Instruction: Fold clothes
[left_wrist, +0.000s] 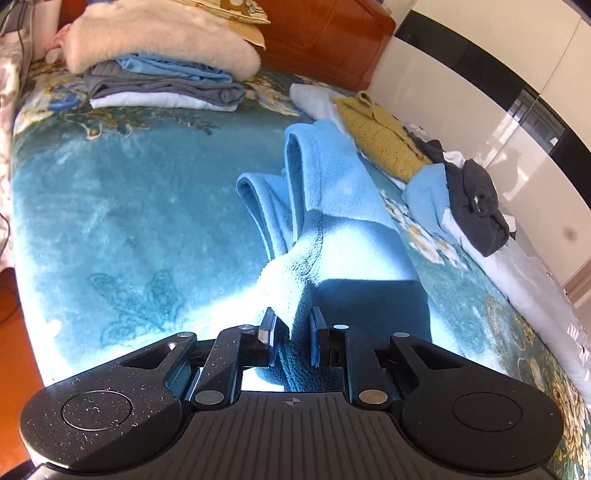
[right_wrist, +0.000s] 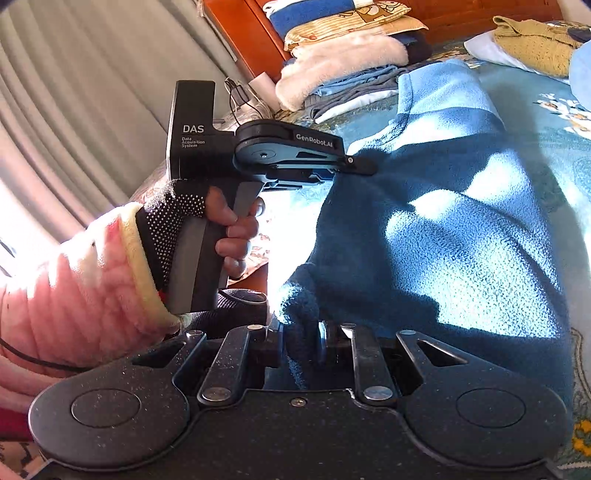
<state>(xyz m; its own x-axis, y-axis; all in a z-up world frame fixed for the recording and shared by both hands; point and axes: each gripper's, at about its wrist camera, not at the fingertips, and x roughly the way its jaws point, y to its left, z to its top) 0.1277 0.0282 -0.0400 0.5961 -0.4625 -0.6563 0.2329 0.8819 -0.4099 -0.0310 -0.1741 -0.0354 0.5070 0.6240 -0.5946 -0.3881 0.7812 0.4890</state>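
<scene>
Fleece garment, light blue (left_wrist: 332, 206), lies on the teal floral plush bedspread (left_wrist: 129, 221) and runs straight ahead of both grippers. Left gripper (left_wrist: 293, 334): jaws nearly closed, pinching a bunched fold of the fleece between the pads; fabric rises from the pinch and extends forward, two sleeve-like loops lying ahead and slightly left of the fingertips. Right gripper (right_wrist: 301, 339): jaws likewise nearly closed on a thick wad of the same fleece, which spreads forward and to its right in partly shaded folds.

In the right wrist view the left gripper (right_wrist: 360, 168) sits ahead and to the left, its tip on the upper edge of the fleece. It is held by a hand (right_wrist: 229, 221) in a black dotted fingerless glove with a pink quilted sleeve (right_wrist: 74, 288) behind it.

Far ahead and left of the left gripper: stack of folded clothes (left_wrist: 162, 88) in blue, grey and white, topped by a cream fluffy blanket (left_wrist: 159, 37). Ahead and right: mustard knitted garment (left_wrist: 380, 133), then a dark grey bundle (left_wrist: 476, 210) on pale cloth, near the bed's right edge. Orange-brown wooden headboard (left_wrist: 325, 33) beyond the stack.
</scene>
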